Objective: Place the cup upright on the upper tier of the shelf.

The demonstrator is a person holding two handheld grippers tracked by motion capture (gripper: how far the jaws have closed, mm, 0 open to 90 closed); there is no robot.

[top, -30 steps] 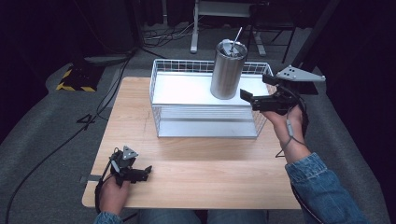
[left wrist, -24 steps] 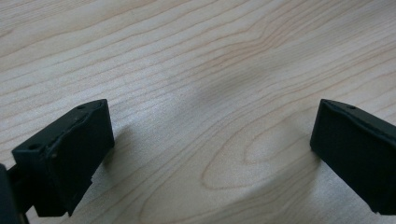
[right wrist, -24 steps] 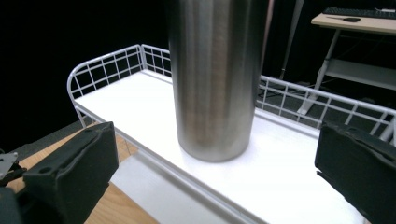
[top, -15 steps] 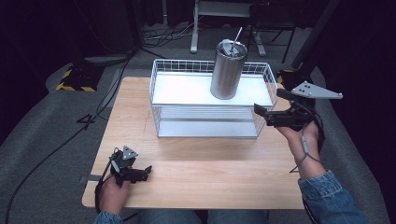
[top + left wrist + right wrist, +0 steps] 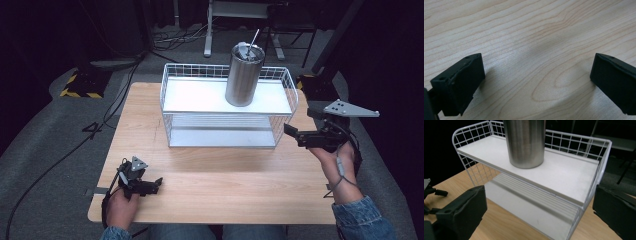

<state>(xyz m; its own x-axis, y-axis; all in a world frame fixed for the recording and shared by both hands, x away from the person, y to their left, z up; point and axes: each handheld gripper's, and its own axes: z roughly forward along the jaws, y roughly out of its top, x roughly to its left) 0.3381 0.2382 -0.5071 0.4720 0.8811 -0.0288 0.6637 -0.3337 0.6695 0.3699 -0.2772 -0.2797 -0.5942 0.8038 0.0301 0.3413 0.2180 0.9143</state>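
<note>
A steel tumbler [image 5: 243, 75] with a lid and straw stands upright on the top shelf of a white wire rack [image 5: 175, 95] at the far middle of the wooden table. In the right gripper view the tumbler [image 5: 526, 142] rises just ahead of the rack's white shelf [image 5: 571, 177]. My right gripper [image 5: 292, 133] hovers off the rack's right end, open and empty, its jaws wide apart. My left gripper [image 5: 156, 184] rests low at the table's near left corner, open over bare wood [image 5: 536, 50].
The wooden table [image 5: 225, 175] has free room in front of the rack. Cables [image 5: 55, 165] trail over the grey floor at left. A yellow-and-black striped block [image 5: 80, 85] lies on the floor at far left, and a desk frame [image 5: 240, 20] stands behind.
My right gripper has drawn back from the tumbler, moving right and toward me, down to the rack's right end. The left gripper has stayed put.
</note>
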